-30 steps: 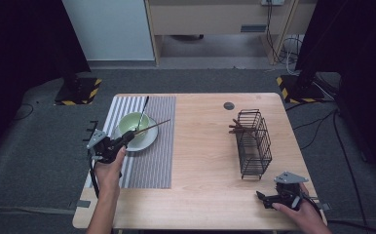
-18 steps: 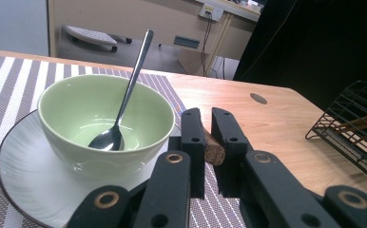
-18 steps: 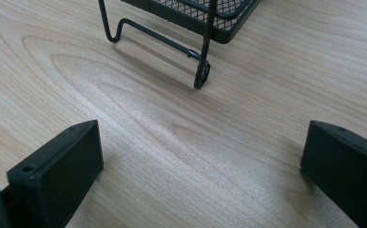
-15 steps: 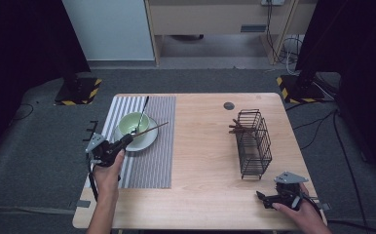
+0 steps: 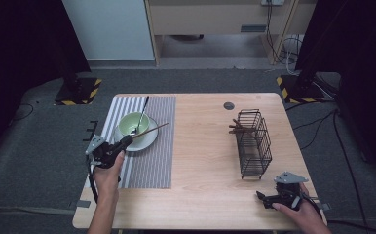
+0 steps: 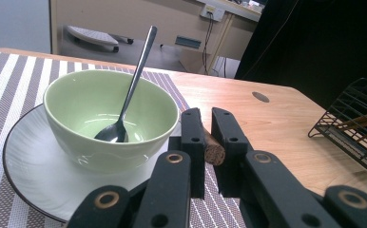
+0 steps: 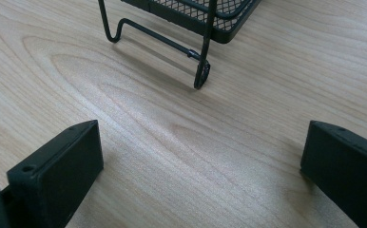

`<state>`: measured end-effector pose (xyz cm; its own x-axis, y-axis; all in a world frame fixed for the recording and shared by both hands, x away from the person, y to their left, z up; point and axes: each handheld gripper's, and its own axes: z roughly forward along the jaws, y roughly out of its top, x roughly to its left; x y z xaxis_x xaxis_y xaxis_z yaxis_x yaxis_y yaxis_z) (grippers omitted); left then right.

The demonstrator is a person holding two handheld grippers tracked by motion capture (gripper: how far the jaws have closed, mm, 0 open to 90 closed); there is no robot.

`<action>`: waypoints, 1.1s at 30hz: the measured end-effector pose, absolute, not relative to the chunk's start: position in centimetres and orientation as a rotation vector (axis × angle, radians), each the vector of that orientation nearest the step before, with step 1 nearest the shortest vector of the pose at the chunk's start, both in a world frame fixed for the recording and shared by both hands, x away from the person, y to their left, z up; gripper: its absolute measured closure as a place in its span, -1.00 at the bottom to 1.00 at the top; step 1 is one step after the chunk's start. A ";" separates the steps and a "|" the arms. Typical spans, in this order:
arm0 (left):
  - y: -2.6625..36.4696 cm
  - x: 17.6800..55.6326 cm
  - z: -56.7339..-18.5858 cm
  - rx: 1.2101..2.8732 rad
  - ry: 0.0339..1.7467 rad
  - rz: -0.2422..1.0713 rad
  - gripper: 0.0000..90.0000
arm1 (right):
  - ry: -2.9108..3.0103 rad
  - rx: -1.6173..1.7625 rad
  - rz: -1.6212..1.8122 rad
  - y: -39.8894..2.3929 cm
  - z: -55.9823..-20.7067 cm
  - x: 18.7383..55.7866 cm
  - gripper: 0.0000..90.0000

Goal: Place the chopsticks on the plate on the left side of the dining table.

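Note:
My left gripper (image 5: pixel 126 140) (image 6: pixel 205 116) is shut on one end of a brown wooden chopstick (image 5: pixel 152 129) (image 6: pixel 214 153). The stick slants up and to the right over the rim of a white plate (image 5: pixel 149 141) (image 6: pixel 24 161). On the plate stands a green bowl (image 5: pixel 131 124) (image 6: pixel 77 137) with a metal spoon (image 5: pixel 141 114) (image 6: pixel 134 85) leaning in it. The plate rests on a striped placemat (image 5: pixel 152 165). My right gripper (image 5: pixel 261 196) lies open on the wooden table (image 5: pixel 200 161) at the front right, with bare wood between its jaws.
A black wire basket (image 5: pixel 253 141) (image 7: pixel 191 14) stands at the right of the table, just beyond my right gripper, with several brown chopsticks (image 5: pixel 237 127) poking out of its left side. A small dark round hole (image 5: pixel 229 105) sits near the far edge.

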<state>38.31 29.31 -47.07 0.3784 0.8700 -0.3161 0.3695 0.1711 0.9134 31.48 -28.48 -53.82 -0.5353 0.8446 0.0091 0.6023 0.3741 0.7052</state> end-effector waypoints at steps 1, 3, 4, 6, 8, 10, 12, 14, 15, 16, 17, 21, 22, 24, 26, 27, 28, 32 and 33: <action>29.3 38.3 -47.1 1.422 1.205 0.516 0.86 | 2.286 1.261 0.949 -28.5 -53.8 31.5 -0.99; 29.4 38.2 -47.2 1.422 1.207 0.518 0.86 | 2.285 1.262 0.950 -28.5 -53.8 31.5 -0.99; 29.5 38.2 -47.2 1.419 1.207 0.518 0.86 | 2.286 1.260 0.949 -28.5 -53.8 31.5 -0.99; 29.6 38.2 -47.2 1.418 1.210 0.518 0.86 | 2.285 1.261 0.950 -28.5 -53.8 31.5 -0.99; 29.7 38.2 -47.3 1.422 1.211 0.521 0.86 | 2.285 1.261 0.950 -28.5 -53.8 31.5 -0.99; 29.8 38.0 -47.3 1.427 1.214 0.525 0.86 | 2.285 1.261 0.950 -28.5 -53.8 31.5 -0.99; 29.9 37.9 -47.5 1.431 1.214 0.523 0.86 | 2.286 1.262 0.950 -28.5 -53.8 31.5 -0.99; 29.9 37.7 -47.6 1.441 1.213 0.522 0.86 | 2.286 1.262 0.950 -28.5 -53.8 31.5 -0.99; 29.9 37.6 -47.7 1.445 1.214 0.521 0.86 | 2.285 1.262 0.950 -28.5 -53.8 31.5 -0.99; 29.9 37.6 -47.7 1.451 1.213 0.522 0.86 | 2.286 1.261 0.949 -28.5 -53.8 31.5 -0.99; 29.9 37.5 -47.8 1.455 1.213 0.523 0.86 | 2.285 1.262 0.949 -28.5 -53.8 31.5 -0.99; 30.0 37.3 -48.0 1.471 1.214 0.521 0.86 | 2.285 1.262 0.949 -28.5 -53.8 31.5 -0.99; 30.0 37.2 -48.1 1.472 1.216 0.518 0.86 | 2.284 1.264 0.949 -28.5 -53.8 31.5 -0.99; 30.0 37.1 -48.2 1.482 1.215 0.516 0.86 | 2.284 1.263 0.947 -28.5 -53.8 31.5 -0.99; 30.0 37.0 -48.5 1.508 1.213 0.512 0.86 | 2.283 1.264 0.948 -28.5 -53.8 31.4 -0.99; 30.1 37.0 -48.6 1.522 1.215 0.514 0.86 | 2.283 1.265 0.949 -28.5 -53.8 31.4 -0.99; 30.2 37.0 -48.7 1.530 1.218 0.515 0.86 | 2.283 1.264 0.948 -28.5 -53.8 31.5 -0.99; 30.6 36.8 -49.1 1.534 1.231 0.492 0.86 | 2.283 1.263 0.947 -28.5 -53.8 31.4 -0.99; 30.7 36.7 -49.2 1.542 1.232 0.485 0.86 | 2.283 1.264 0.948 -28.5 -53.8 31.4 -0.99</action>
<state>36.74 30.68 -49.22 0.3866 0.8785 -0.2808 0.4511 0.0854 0.8884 31.44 -28.51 -53.81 -0.5334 0.8458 0.0069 0.6022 0.3740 0.7053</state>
